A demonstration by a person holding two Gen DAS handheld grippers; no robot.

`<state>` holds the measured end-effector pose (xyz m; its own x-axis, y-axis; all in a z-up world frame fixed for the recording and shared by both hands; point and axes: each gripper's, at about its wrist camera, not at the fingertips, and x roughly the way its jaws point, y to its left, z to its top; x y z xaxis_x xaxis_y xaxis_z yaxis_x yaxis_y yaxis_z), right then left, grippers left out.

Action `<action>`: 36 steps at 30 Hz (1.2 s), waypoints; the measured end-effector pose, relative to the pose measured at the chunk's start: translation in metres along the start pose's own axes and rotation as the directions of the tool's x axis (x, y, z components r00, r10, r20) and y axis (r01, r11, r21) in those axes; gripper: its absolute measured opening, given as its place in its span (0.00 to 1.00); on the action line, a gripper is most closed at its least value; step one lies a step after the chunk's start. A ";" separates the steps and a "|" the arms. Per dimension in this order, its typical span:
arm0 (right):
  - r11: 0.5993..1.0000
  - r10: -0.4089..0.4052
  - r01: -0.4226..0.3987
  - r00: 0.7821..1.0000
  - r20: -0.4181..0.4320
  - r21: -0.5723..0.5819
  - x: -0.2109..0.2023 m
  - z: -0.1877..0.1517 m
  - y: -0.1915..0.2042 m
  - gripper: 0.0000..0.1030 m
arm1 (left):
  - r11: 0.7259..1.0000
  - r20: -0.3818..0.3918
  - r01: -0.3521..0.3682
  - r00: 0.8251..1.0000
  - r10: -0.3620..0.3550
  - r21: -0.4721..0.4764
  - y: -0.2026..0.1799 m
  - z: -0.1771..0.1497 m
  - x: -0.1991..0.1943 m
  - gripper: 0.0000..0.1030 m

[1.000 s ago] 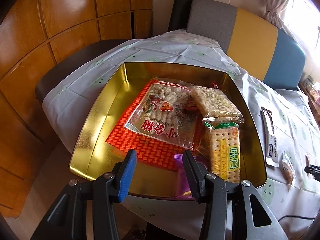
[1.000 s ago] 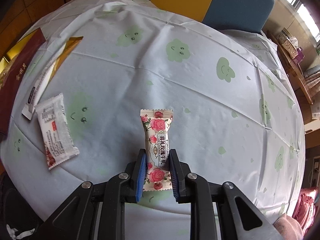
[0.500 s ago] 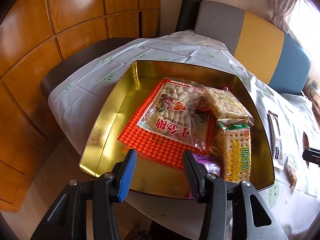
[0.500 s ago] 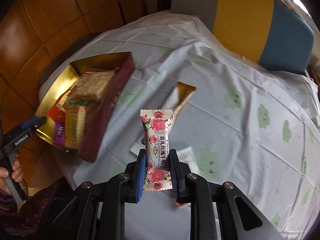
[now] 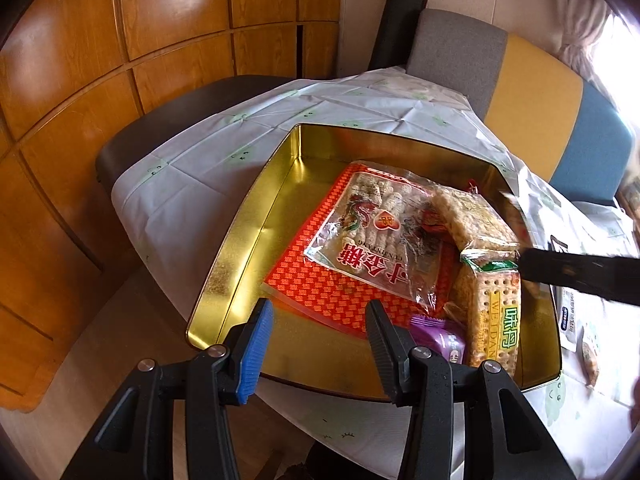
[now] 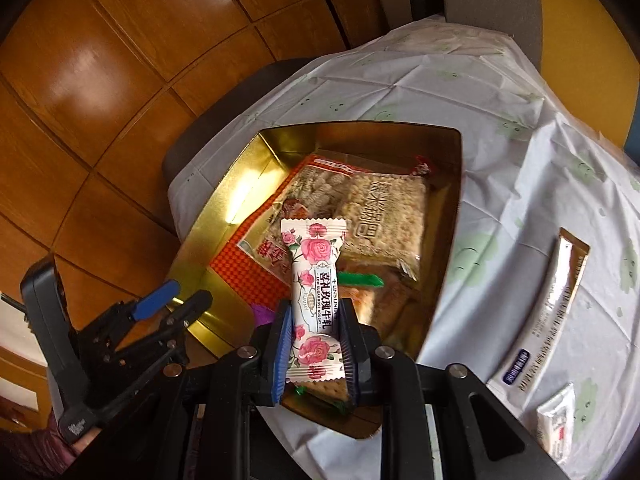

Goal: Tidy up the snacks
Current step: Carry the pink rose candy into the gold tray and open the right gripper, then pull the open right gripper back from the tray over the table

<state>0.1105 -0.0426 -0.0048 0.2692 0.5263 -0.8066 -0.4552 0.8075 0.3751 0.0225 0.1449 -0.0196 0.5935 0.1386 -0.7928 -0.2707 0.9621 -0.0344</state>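
The right gripper point(image 6: 314, 354), clamped on the rose-print candy point(image 6: 316, 300), now hangs over the gold tin point(image 6: 446, 248); a second ago it was over bare bench, so the drop seems next. The left gripper point(image 5: 316, 346) waits half open, empty, at the tin's near rim (only its view shows the purple sweet point(image 5: 440, 338)).

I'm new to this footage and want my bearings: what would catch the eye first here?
The gold tin on the white tablecloth dominates, holding a red checkered candy bag and cracker packs along its right side. In the right wrist view, the right gripper hangs over the tin, its jaws shut on a rose-printed nougat packet. The left gripper waits at the tin's near edge, jaws apart and holding nothing.
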 end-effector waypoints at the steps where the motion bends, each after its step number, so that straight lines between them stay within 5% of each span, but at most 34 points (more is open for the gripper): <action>1: 1.000 0.010 -0.010 1.000 -0.004 0.013 0.007 0.004 0.002 0.24 | 1.000 0.000 -0.001 1.000 0.001 -0.001 0.001 0.000 0.000 0.47; 10: 0.999 -0.003 0.005 0.999 -0.049 0.041 0.056 0.015 0.014 0.26 | 1.000 -0.008 -0.004 1.000 0.004 -0.015 0.005 -0.001 0.004 0.47; 36: 0.993 -0.117 0.118 0.989 0.088 -0.007 0.002 -0.022 0.016 0.26 | 1.000 0.001 0.005 1.000 -0.005 0.026 -0.008 -0.006 0.000 0.47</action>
<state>0.0848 -0.0347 -0.0104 0.3945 0.4497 -0.8013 -0.4258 0.8622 0.2743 0.0204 0.1355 -0.0225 0.5958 0.1338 -0.7919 -0.2474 0.9686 -0.0225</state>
